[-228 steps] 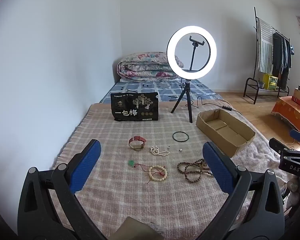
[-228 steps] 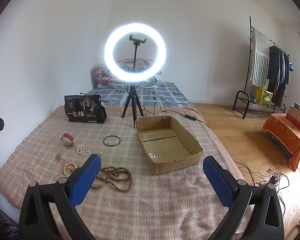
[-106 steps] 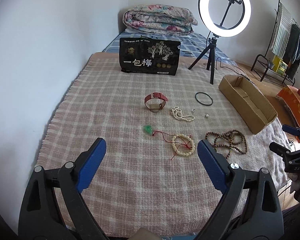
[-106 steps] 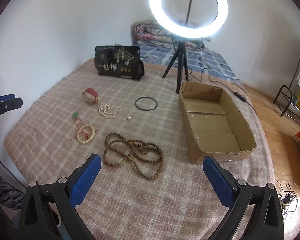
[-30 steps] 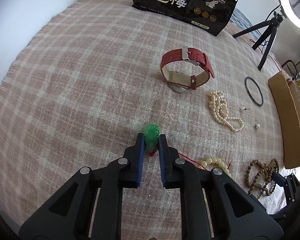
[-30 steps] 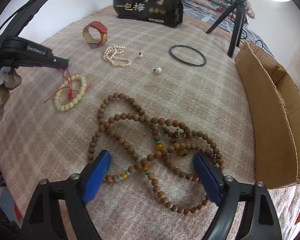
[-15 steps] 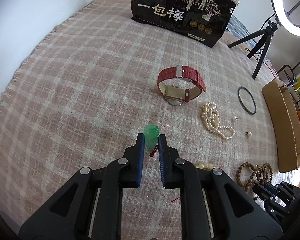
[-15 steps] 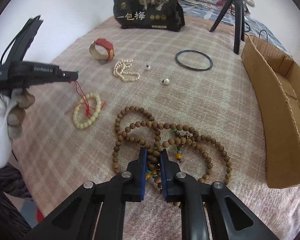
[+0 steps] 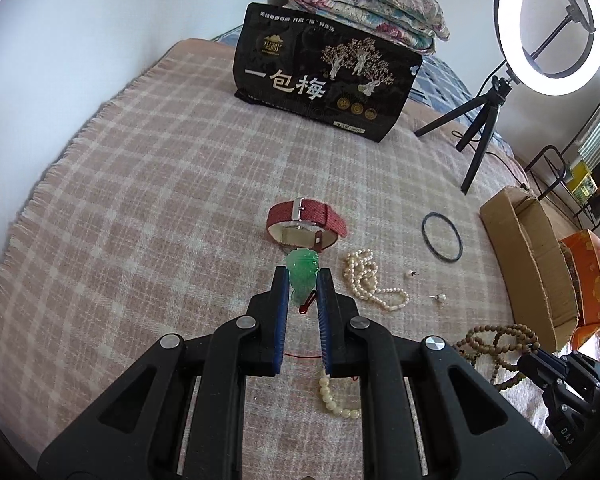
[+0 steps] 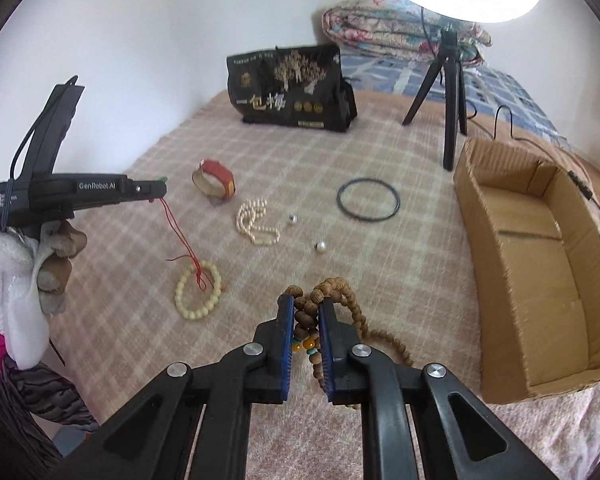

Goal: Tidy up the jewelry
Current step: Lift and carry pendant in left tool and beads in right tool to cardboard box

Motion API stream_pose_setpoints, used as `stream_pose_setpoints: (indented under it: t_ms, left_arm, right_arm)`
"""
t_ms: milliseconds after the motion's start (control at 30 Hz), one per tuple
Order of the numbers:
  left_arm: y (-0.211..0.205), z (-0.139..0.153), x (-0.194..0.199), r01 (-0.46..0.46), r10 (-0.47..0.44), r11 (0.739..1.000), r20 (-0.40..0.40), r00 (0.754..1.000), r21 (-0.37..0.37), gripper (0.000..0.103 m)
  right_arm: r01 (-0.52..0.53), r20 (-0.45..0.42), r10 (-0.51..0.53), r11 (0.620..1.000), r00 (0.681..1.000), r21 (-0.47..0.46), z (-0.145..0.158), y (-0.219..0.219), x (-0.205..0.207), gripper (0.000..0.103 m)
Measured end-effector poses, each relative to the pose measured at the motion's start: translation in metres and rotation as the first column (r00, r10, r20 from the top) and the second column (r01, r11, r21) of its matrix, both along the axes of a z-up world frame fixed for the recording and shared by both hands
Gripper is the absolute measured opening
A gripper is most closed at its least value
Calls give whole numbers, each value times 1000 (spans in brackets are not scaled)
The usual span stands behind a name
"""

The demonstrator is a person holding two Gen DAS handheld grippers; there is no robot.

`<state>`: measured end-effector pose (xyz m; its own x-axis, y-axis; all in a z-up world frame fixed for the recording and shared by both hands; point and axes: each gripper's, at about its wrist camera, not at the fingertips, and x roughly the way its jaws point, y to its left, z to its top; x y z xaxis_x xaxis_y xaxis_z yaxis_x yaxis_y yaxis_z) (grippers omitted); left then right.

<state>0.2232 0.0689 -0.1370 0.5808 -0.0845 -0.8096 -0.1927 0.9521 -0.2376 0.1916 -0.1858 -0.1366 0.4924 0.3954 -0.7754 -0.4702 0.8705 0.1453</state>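
My left gripper (image 9: pixel 302 276) is shut on a green jade pendant (image 9: pixel 302 270), lifted above the plaid blanket. Its red cord (image 10: pixel 179 236) hangs down to a cream bead bracelet (image 10: pixel 198 295) lying on the blanket. My right gripper (image 10: pixel 304 308) is shut on a brown wooden bead necklace (image 10: pixel 332 290), raised with loops trailing down. A red-strapped watch (image 9: pixel 306 227), a pearl strand (image 9: pixel 370 280), two pearl earrings (image 10: pixel 320 246) and a black bangle (image 10: pixel 368 200) lie on the blanket. An open cardboard box (image 10: pixel 540 256) sits to the right.
A black printed bag (image 9: pixel 324 88) stands at the back of the blanket. A ring light on a tripod (image 9: pixel 484 128) stands beside the box. A folded quilt (image 9: pixel 364 4) lies behind. The wall is close on the left; a clothes rack (image 9: pixel 580 168) is far right.
Both grippers closed, the left on the pendant and the right on the wooden necklace, and have lifted them off the blanket. The red cord is now drawn upward from the cream bracelet.
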Motion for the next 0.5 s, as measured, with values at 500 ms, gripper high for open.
stream_pose_setpoints:
  t_ms: [500]
  left_arm:
    - [-34,36,-2,59,-61,998,103,993,18,12]
  right_arm:
    - [50,131,-61,995,989,89,63,-28,-2,10]
